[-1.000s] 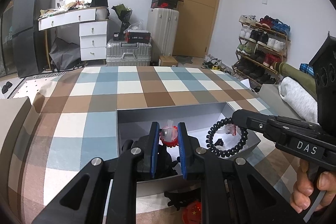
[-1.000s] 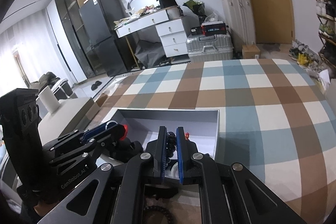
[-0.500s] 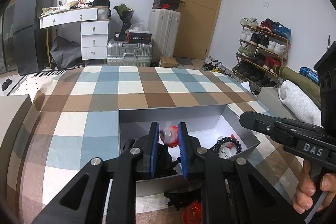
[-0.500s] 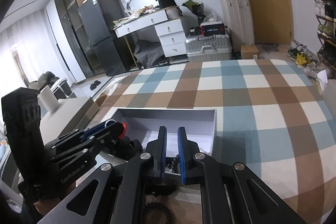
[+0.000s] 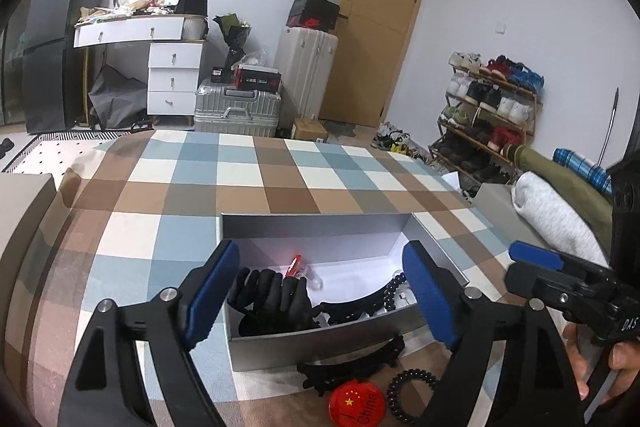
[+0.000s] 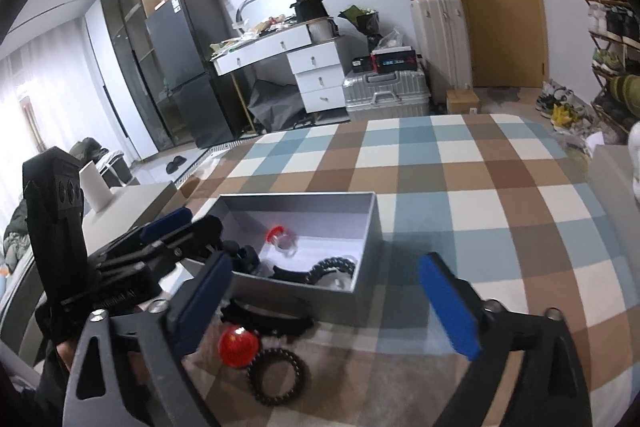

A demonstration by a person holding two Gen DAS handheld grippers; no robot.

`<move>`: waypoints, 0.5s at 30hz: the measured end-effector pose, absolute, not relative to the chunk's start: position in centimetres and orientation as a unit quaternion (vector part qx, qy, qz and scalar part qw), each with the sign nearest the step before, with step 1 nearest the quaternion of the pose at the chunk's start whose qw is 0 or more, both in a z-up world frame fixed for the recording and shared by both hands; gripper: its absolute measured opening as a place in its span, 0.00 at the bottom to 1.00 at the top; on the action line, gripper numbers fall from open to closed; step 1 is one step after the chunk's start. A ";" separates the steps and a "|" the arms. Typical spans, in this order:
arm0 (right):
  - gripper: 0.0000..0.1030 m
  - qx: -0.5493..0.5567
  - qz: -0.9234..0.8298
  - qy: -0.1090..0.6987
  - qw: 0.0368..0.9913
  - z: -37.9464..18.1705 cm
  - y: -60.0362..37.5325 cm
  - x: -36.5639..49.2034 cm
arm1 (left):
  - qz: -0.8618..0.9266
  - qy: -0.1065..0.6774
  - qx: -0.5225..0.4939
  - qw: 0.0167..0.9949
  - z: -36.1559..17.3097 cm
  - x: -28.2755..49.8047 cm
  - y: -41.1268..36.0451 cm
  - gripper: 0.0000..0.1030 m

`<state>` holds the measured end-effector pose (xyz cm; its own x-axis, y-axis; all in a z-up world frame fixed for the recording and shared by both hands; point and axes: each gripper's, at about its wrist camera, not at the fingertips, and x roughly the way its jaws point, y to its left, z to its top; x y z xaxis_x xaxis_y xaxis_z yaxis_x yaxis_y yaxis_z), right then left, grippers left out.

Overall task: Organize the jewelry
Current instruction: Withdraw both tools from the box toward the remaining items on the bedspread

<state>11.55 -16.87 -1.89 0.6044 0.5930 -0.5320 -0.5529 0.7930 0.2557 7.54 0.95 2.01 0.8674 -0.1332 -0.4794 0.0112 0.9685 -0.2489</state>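
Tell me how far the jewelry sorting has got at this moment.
Partly done. The grey box already holds a red-and-clear piece, a black beaded bracelet and other dark pieces. Nothing is in hand: the left gripper and right gripper are both opening with nothing between the fingers. Still outside, in front of the box: a black hair claw, a red badge and a black coil hair tie.

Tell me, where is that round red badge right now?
The round red badge lies on the checked cloth outside the grey box, just in front of its near wall, between a black hair claw and a black coiled hair tie.
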 end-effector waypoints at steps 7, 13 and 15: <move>1.00 0.025 0.309 0.315 0.897 -1.9 -17.8 10.8 | -0.002 0.268 -0.124 0.955 2.4 4.8 1.2 0.99; 1.00 0.016 0.321 0.325 0.890 -2.4 -17.3 9.9 | 0.038 0.285 -0.103 0.952 2.2 1.1 2.1 0.99; 1.00 0.009 0.328 0.329 0.886 -2.6 -17.0 9.4 | 0.047 0.290 -0.113 0.949 2.0 0.2 2.8 0.99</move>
